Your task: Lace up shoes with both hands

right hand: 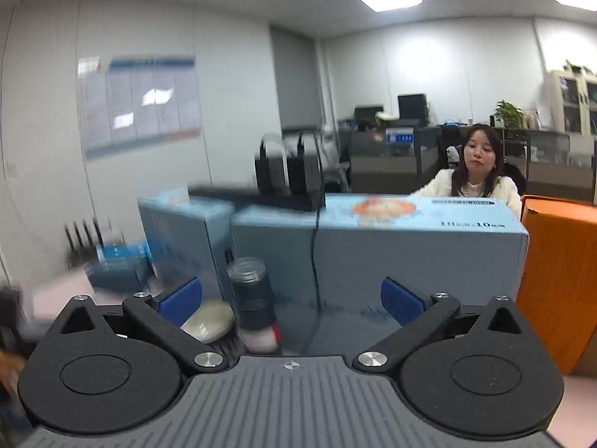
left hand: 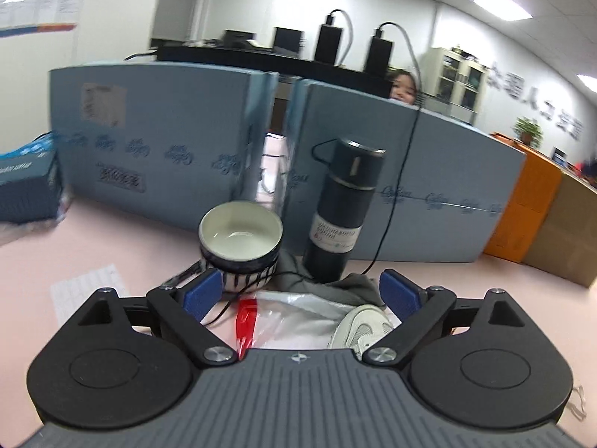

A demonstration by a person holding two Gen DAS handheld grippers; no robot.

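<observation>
A white shoe (left hand: 360, 330) lies low in the left wrist view, partly hidden behind the gripper body, on a clear plastic bag (left hand: 294, 317) with a red strip. My left gripper (left hand: 302, 293) stands open above it, blue pads wide apart, nothing between them. No lace is visible. In the blurred right wrist view my right gripper (right hand: 291, 300) is also open and empty, raised and pointing at the blue boxes; the shoe does not show there.
A striped bowl (left hand: 240, 240) and a dark flask (left hand: 341, 212) stand on the pink table (left hand: 112, 254) before blue boxes (left hand: 156, 149). A grey cloth (left hand: 354, 287), a black cable (left hand: 395, 201) and an orange box (right hand: 559, 280) lie near. A person (right hand: 475, 171) sits behind the boxes.
</observation>
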